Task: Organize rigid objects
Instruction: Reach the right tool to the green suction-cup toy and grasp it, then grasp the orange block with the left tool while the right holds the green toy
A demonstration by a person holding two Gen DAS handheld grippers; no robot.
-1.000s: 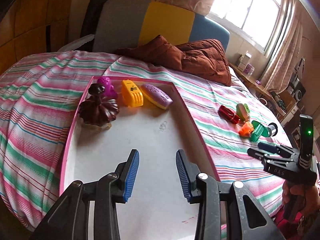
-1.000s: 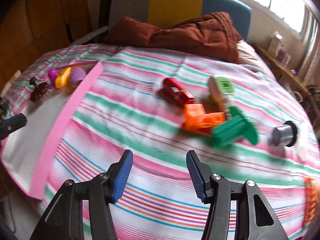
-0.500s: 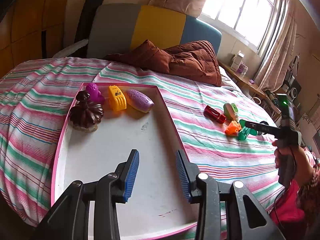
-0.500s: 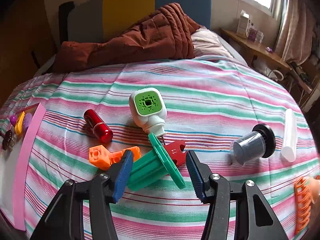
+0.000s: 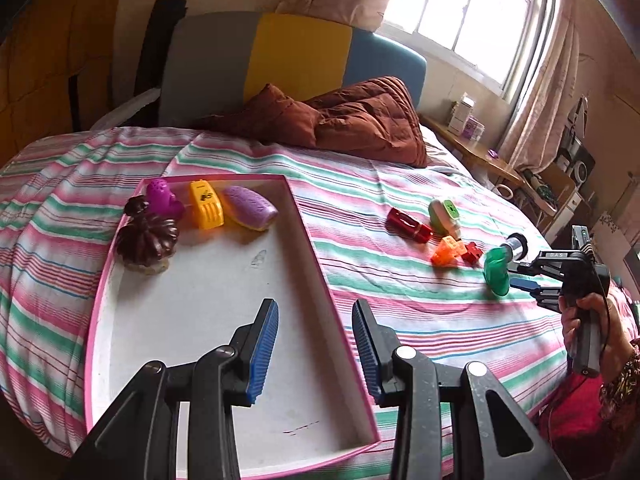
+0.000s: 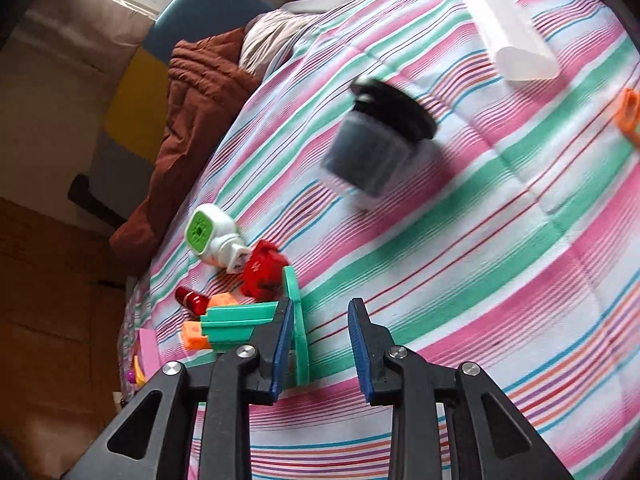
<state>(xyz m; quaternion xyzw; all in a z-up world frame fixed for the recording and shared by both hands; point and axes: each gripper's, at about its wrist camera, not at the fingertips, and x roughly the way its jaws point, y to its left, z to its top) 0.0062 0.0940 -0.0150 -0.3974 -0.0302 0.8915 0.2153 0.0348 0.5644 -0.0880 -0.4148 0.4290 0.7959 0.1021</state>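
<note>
Striped bedspread (image 6: 500, 240): green flanged plastic piece (image 6: 256, 324) lies at the open right gripper's (image 6: 320, 350) nine o'clock.
Judged light, stiff, slick; pinch its ribbed stem. Left gripper (image 5: 316, 346) hangs open over pink tray (image 5: 308, 240).

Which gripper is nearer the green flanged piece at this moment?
Right. The right gripper is at the green flanged piece, one finger against its flange, jaws open. The left gripper hovers open over the pink tray, well away.
</note>
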